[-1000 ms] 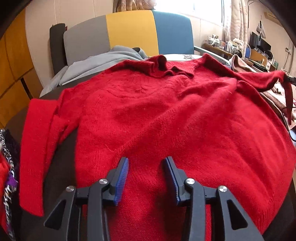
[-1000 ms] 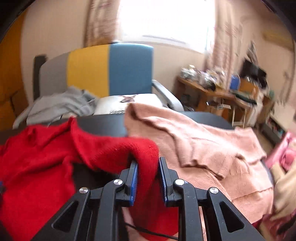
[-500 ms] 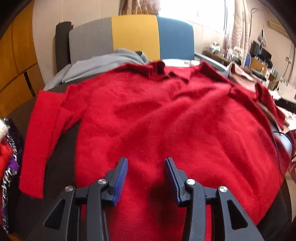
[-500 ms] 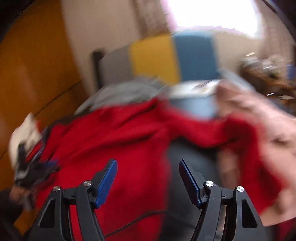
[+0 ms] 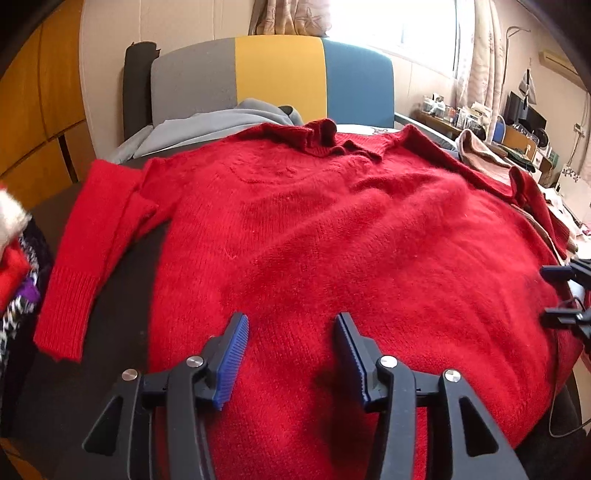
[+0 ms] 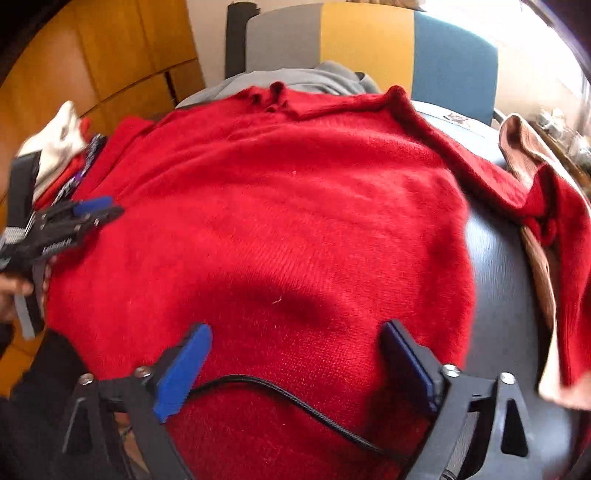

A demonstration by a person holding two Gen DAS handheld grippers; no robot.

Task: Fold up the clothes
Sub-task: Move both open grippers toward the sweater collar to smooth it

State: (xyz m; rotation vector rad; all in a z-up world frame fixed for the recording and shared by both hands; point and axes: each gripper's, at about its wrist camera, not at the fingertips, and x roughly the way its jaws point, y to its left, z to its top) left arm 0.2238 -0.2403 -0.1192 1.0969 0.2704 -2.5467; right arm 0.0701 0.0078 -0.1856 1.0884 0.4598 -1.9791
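Red knit sweater [image 5: 332, 236], spread flat, collar rumpled

Hem of the red sweater [image 5: 332, 229] cut off by the lower frame edge in both views. Far-right sleeve end draped over the pink garment [image 6: 535, 236], cuff out of sight. Shelf clutter [image 5: 454, 110] beyond the surface's far right corner too small to tell.

daylight, window [image 5: 424, 33] blown out | strong fisheye edge warp | right view slightly motion-blurred
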